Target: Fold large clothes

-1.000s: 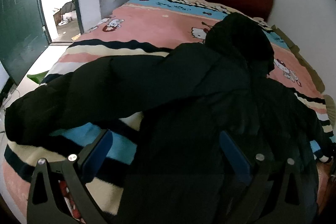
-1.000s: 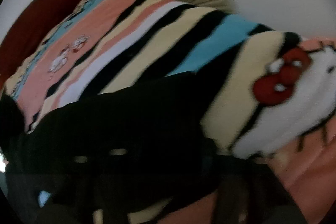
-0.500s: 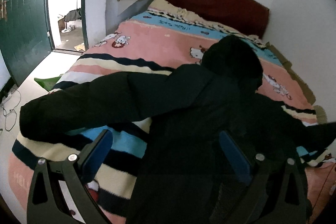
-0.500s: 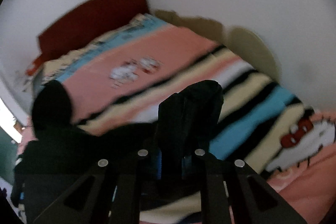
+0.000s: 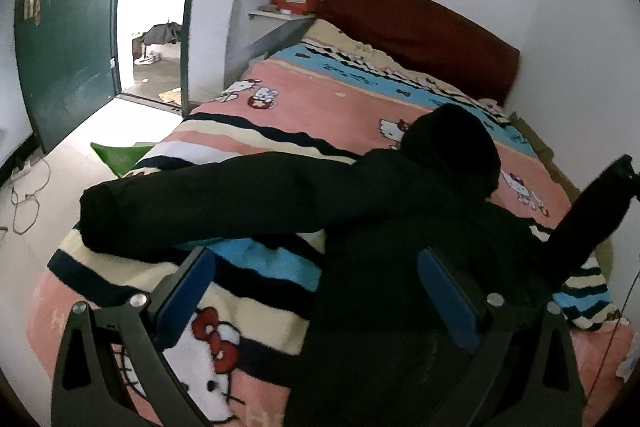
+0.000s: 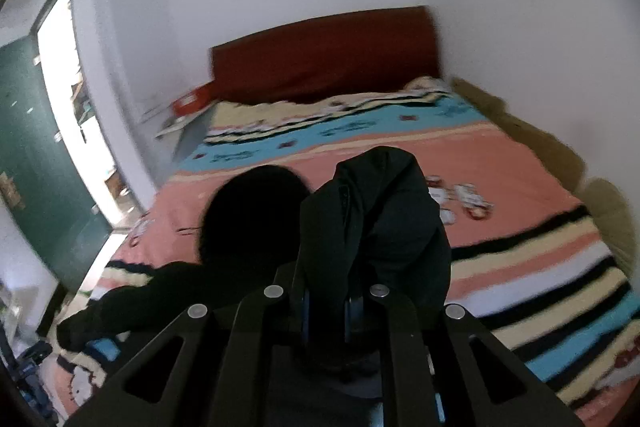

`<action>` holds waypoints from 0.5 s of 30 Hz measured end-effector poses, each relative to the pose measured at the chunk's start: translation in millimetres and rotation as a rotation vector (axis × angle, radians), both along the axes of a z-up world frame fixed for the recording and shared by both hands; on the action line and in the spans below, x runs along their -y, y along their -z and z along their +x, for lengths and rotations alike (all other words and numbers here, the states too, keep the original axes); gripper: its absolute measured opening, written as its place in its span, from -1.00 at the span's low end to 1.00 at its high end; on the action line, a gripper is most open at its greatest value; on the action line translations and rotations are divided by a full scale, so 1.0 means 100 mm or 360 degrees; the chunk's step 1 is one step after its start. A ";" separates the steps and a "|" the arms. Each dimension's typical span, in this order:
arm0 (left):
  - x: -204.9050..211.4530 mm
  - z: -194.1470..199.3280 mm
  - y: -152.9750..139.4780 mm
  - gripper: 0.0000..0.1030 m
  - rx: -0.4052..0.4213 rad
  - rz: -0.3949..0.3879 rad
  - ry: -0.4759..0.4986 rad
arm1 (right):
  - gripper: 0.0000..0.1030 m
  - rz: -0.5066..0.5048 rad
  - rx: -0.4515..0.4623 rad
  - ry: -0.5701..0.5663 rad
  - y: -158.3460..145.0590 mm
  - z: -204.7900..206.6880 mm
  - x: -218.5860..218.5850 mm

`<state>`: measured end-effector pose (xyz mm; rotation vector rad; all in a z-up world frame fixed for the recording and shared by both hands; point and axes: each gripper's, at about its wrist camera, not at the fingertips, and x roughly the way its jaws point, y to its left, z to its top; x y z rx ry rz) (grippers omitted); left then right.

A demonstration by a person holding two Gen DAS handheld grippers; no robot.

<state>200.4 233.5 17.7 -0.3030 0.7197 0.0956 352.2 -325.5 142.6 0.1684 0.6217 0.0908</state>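
Black jacket (image 5: 400, 227) on bed: R gripper (image 6: 326, 311) clamps raised sleeve (image 6: 372, 211) right of hood (image 5: 452, 143); L gripper (image 5: 316, 291) wide, empty.

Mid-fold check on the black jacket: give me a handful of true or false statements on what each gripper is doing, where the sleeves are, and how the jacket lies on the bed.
1. The right gripper is shut on the black jacket's right sleeve. True.
2. The left gripper is clamped on the jacket's hem. False: its fingers stand wide apart and hold nothing.
3. The left sleeve lies stretched out flat on the striped blanket. True.
4. The hood points toward the foot of the bed. False: it points toward the red headboard.
5. The right sleeve is lifted off the blanket. True.
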 end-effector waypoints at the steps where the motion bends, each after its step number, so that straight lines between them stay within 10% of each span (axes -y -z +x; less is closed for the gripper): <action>1: -0.04 -0.01 0.01 0.98 0.0000 -0.0004 -0.0007 | -0.78 -0.0004 -0.0002 -0.0029 0.00 0.04 -0.12; 15: -0.39 0.07 0.43 0.98 -0.0105 -0.0018 -0.0090 | -0.78 -0.0078 -0.0165 -0.0503 0.85 0.62 -2.17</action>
